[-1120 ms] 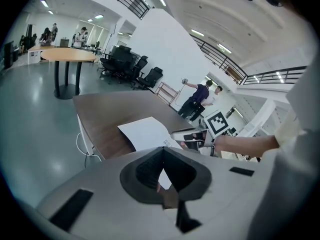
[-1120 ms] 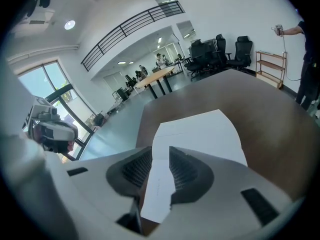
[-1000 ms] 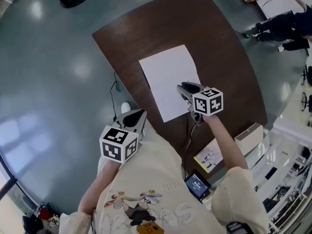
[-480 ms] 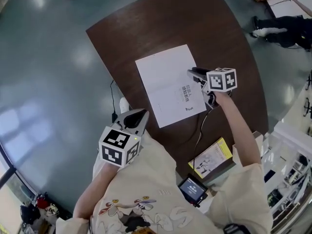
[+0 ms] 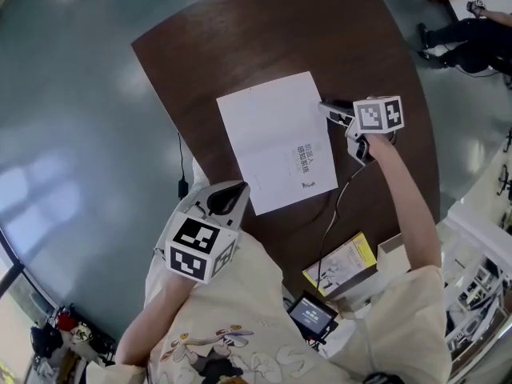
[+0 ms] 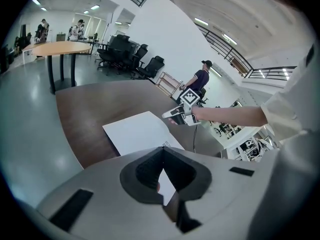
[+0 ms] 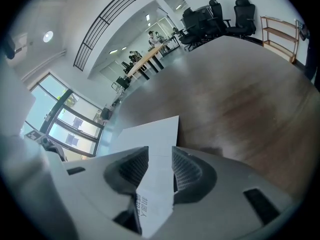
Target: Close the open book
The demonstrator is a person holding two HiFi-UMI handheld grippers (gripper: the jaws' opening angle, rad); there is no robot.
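The book [image 5: 268,138] lies shut and flat on the bench [image 5: 240,38]. The right tool [image 5: 330,107] is at the book's right edge, jaws opening with that edge between them, arm outstretched. The left tool [image 5: 238,189], jaws together and empty, hovers beside the book's near left corner

Book [image 5: 272,138]: thin, plain white, lying flat on the dark brown table [image 5: 240,38] near its middle, edges set at a slant to the table's edges. Faint crease runs down its length; a small block of dark print sits near the right-hand lower corner, rest of the face blank. Open or shut: cannot tell.
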